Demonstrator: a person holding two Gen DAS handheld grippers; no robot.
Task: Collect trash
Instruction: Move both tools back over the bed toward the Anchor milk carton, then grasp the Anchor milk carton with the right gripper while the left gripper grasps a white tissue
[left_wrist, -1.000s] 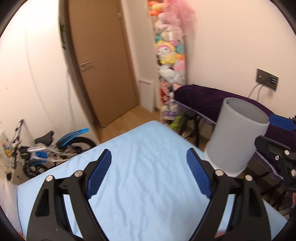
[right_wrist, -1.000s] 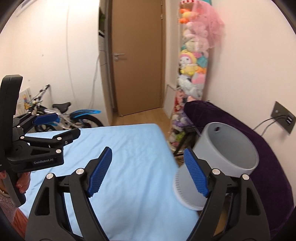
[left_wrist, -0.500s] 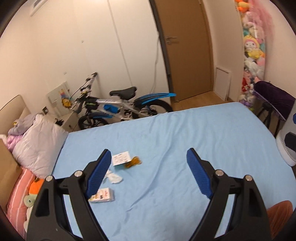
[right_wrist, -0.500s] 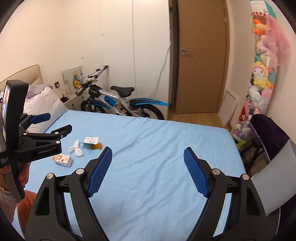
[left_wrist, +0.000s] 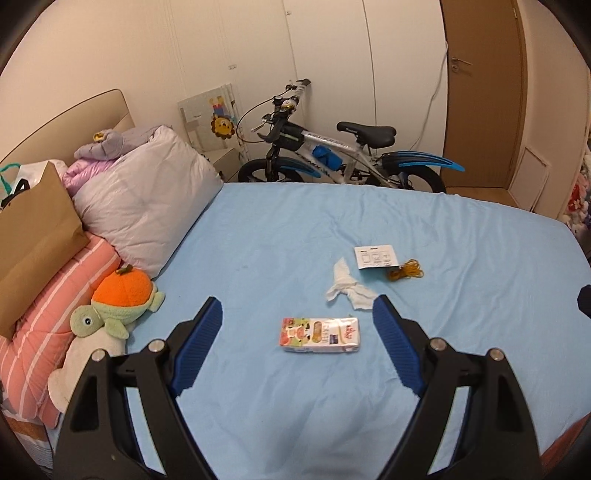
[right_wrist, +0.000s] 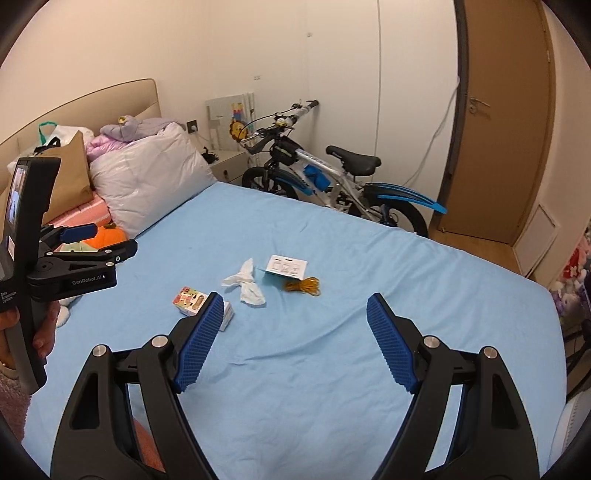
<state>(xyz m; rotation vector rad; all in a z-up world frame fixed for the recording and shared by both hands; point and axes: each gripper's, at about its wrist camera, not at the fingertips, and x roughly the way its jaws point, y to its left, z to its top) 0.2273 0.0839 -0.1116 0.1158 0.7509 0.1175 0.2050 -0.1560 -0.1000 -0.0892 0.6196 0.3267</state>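
On the blue bed sheet a small carton lies flat, its long axis running across the left wrist view. Both the left gripper and the right gripper hang above with jaws spread, pinching nothing.

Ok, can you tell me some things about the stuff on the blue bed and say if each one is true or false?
1. Both grippers are holding trash. False: the left gripper and the right gripper are open and empty.
2. The crumpled tissue lies between the small carton and the white card. True.
3. The yellow rubber bands sit on the pillow. False: they lie on the blue sheet beside the card.
4. A bicycle stands beyond the bed. True.
5. The turtle plush is purple. False: it is green and orange.
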